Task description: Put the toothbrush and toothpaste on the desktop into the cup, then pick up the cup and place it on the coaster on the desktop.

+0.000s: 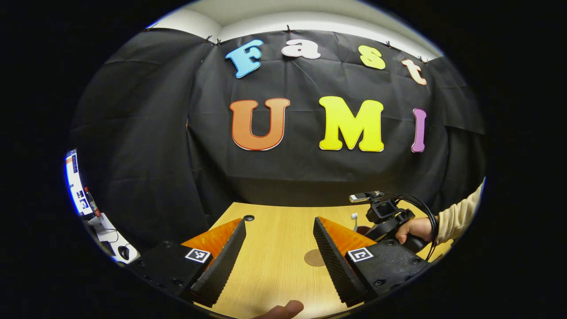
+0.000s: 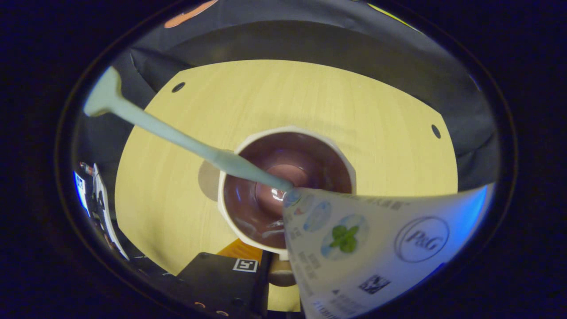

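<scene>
White-rimmed, dark-lined cup (image 2: pixel 288 190) upright on pale wooden desk (image 2: pixel 186 212), pale green toothbrush (image 2: pixel 177 138) leaning inside, head out past rim. White printed toothpaste tube (image 2: pixel 376 252) tip-down into cup, close before right gripper (image 2: pixel 283 283); jaws' state unclear. Round brown coaster (image 1: pixel 314 258) flat between left gripper (image 1: pixel 279 230) jaws, spread wide, empty.

The toothpaste (image 2: pixel 376 252) covers the right gripper's far finger, so its grip perhaps can't be judged.
</scene>
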{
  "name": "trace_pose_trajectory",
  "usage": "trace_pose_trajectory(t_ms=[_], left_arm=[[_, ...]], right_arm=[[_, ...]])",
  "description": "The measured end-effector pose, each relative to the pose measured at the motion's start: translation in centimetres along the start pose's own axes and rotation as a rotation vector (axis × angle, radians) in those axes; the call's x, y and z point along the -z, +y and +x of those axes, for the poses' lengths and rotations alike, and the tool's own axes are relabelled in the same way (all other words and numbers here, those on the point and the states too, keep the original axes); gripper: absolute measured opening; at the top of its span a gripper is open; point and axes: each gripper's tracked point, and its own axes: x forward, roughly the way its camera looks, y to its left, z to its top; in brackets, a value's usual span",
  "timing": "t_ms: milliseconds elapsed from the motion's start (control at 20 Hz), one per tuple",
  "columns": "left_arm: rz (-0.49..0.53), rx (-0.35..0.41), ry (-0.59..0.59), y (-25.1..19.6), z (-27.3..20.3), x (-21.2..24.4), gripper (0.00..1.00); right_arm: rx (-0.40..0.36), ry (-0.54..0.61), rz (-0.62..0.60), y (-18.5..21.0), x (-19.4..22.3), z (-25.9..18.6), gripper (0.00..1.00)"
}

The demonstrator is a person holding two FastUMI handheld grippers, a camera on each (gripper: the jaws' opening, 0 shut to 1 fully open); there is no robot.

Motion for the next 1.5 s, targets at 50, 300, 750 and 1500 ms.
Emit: trace_pose_trajectory(t_ms=[50,300,750,1500], left_arm=[[0.0,0.0,0.0,0.3,-0.2,0.1,0.96],[0.028,-0.014,0.01,2.4,-1.5,1.0,0.96],[0.056,-0.036,0.069,5.6,-3.5,3.3,0.96],[0.075,0.048,0.062,0.8,-2.6,1.4,0.96]], right_arm=[[0.001,-0.004,-0.015,1.0,-0.4,0.0,0.27],[-0.002,0.012,-0.042,5.5,-1.3,1.4,0.27],[-0.008,0.034,-0.043,8.2,-0.9,4.2,0.27],[-0.012,-0.432,-0.06,3.2,-1.5,-11.6,0.96]])
